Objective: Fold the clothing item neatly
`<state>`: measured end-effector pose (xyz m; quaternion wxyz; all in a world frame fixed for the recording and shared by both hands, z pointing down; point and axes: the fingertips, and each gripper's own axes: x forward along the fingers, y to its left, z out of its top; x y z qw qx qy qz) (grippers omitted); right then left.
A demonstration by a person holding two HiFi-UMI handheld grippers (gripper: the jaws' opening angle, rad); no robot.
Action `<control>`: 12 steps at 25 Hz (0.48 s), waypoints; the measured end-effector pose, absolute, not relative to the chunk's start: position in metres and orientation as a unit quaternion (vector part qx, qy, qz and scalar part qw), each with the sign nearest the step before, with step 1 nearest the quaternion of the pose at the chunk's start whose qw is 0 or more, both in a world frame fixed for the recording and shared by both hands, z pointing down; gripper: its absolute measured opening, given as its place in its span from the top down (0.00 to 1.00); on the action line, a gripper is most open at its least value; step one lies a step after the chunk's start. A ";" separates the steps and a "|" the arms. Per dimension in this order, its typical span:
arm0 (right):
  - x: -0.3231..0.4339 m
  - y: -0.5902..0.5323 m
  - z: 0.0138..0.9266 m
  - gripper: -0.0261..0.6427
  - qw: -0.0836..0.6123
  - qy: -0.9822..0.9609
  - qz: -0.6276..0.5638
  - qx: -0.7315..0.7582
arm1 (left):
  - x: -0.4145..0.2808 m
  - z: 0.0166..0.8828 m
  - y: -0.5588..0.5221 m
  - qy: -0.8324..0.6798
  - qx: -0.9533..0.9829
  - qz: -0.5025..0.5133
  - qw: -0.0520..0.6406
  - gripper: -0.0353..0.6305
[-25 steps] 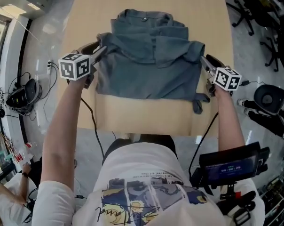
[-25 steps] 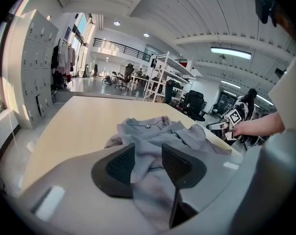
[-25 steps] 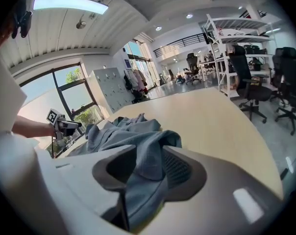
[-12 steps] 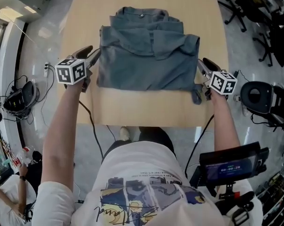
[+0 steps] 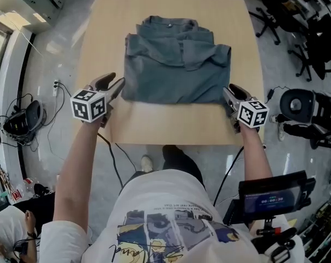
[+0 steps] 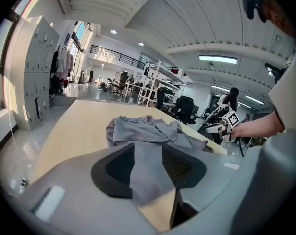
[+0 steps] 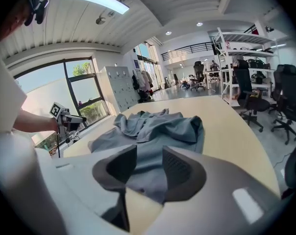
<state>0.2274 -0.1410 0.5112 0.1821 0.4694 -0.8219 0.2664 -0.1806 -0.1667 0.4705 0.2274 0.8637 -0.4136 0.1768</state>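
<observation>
Light wooden desk (image 5: 171, 126): carries the single garment.

Left gripper (image 5: 114, 84): by the desk's left edge, jaws spread, pinching nothing, tips just beside the garment's near-left corner.

Right gripper (image 5: 229, 93): by the desk's right edge at the near-right corner, jaws likewise spread, gripping nothing.

Grey-blue fabric shirt (image 5: 176, 64): folded, lying mid-desk, neckline toward the far edge.

No word, brand or number can be read anywhere. The marker cube (image 5: 89, 105) on the left claw (image 5: 117, 84) and the cube (image 5: 252, 114) on the right claw (image 5: 227, 92) bear only black-and-white square patterns. The person's white T-shirt (image 5: 160, 201) carries a dark cursive scrawl near its front hem, illegible. A small screen (image 5: 275, 200) at near right shows bluish characters, too blurred to read.
</observation>
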 end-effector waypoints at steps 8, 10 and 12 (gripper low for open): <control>0.160 -0.046 0.487 0.74 0.181 -0.840 0.244 0.449 | -0.188 0.449 -0.056 -0.380 0.888 0.151 0.211 0.67; 0.147 -0.021 0.484 0.75 0.186 -0.840 0.241 0.449 | -0.189 0.447 -0.030 -0.371 0.892 0.147 0.213 0.67; 0.137 0.004 0.483 0.75 0.192 -0.837 0.245 0.450 | -0.188 0.444 -0.005 -0.359 0.897 0.150 0.210 0.67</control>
